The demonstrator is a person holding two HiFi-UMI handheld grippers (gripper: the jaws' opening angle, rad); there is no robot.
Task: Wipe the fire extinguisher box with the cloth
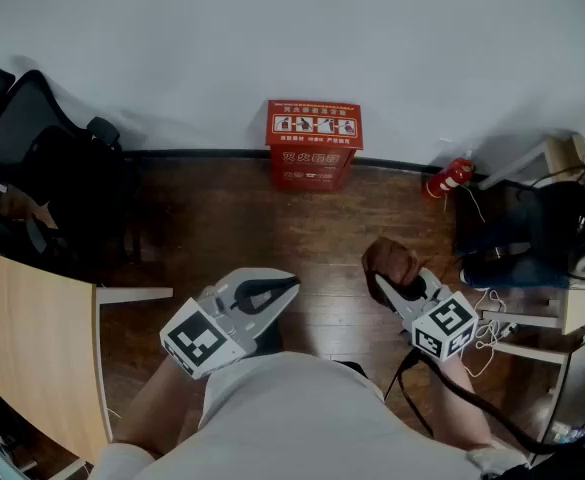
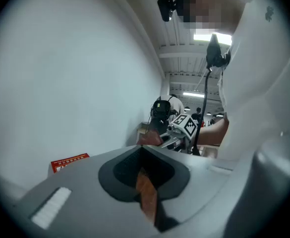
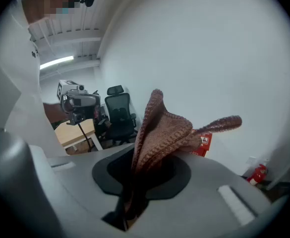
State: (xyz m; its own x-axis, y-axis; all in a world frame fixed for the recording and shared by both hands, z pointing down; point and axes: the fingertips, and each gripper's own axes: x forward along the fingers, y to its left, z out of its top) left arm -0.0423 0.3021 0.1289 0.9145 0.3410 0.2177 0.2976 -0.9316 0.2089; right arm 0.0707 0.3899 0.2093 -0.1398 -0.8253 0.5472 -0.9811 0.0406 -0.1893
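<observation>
Tightly, right claw (image 3: 137, 180) pinches cloth (image 3: 165, 128) — left claw (image 2: 145, 185) closed.

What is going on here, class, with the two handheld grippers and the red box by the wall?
A person stands holding a grey two-jaw gripper in each hand. The right gripper is clamped on a brown knitted cloth, which sticks up out of its jaws. The left gripper is shut and holds nothing. The red fire extinguisher box sits on the dark wooden floor against the white wall, well apart from both grippers, so wiping has not yet begun.
</observation>
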